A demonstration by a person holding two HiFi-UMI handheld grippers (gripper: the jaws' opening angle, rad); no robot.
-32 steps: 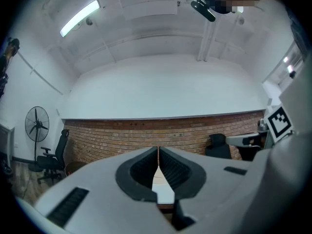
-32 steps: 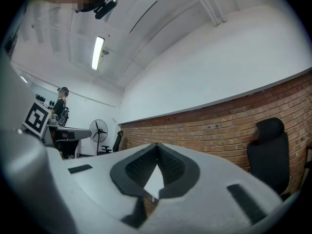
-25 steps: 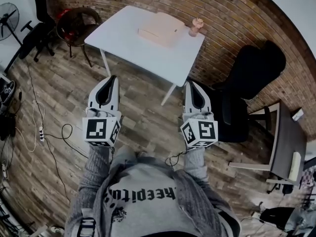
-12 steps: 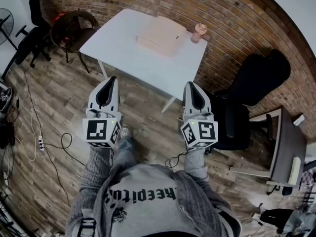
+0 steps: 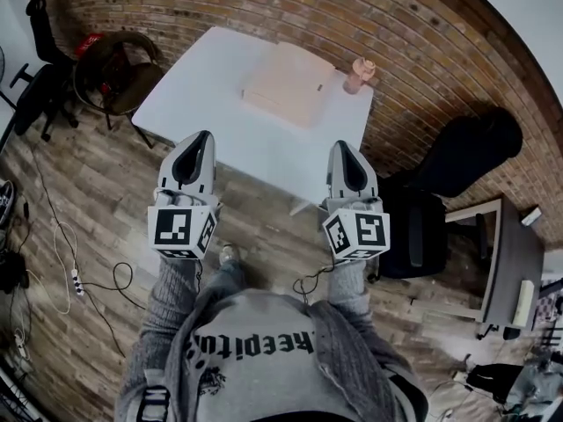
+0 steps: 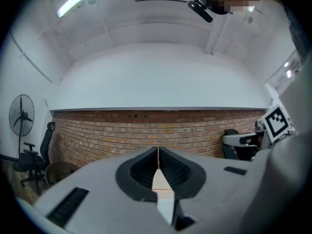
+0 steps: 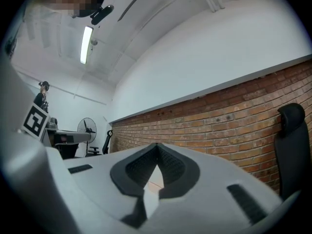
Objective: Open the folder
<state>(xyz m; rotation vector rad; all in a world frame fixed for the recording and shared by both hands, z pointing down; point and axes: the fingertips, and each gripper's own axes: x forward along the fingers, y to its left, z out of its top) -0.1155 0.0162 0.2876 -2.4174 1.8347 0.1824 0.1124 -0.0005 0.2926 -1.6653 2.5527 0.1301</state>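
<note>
Folder is lying on the surface, ahead of left gripper and right gripper, untouched; both jaws are sitting together, empty.

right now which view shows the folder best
The head view: the whole folder lies flat on the white table, uncovered. Both gripper views face the brick wall; only a pale sliver, possibly the folder, shows between the shut jaws.
</note>
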